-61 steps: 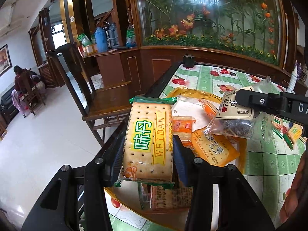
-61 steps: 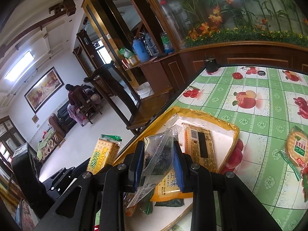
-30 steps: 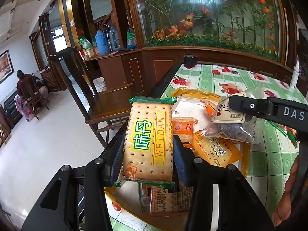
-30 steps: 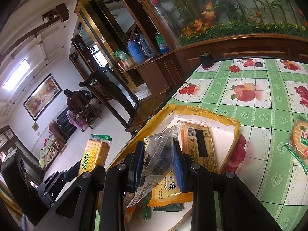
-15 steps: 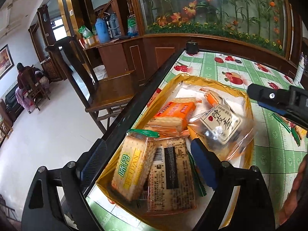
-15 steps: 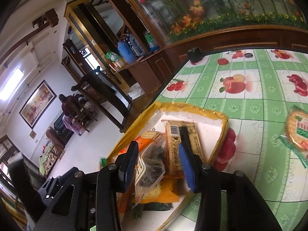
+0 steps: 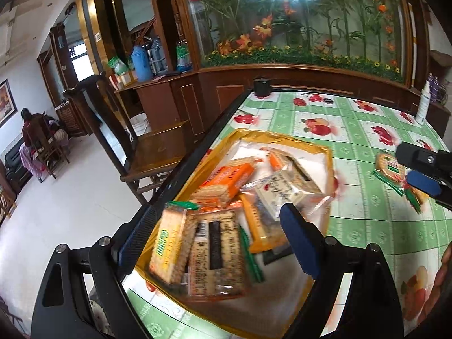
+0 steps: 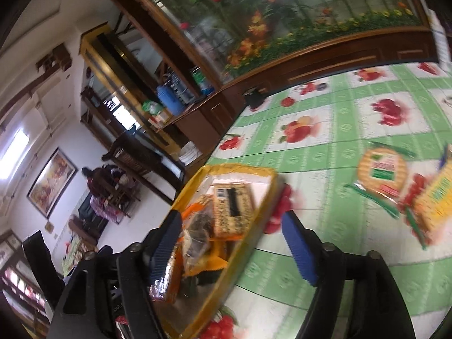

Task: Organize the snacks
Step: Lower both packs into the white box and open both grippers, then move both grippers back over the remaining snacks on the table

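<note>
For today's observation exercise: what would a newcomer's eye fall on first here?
A yellow tray heaped with biscuit packets sits at the near left edge of the green fruit-print tablecloth. Behind the table, a wide panel of painted flowers fills the wall.

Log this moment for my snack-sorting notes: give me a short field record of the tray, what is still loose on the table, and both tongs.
tray: yellow-rimmed tray at the table edge, holding several snack packs
in tray: green-trimmed cracker pack, orange cracker pack, clear bag of dark snack
loose on tablecloth: round cracker pack, yellow cracker pack
left tongs: open, nothing gripped
right tongs: open, just been opening, nothing gripped
</note>
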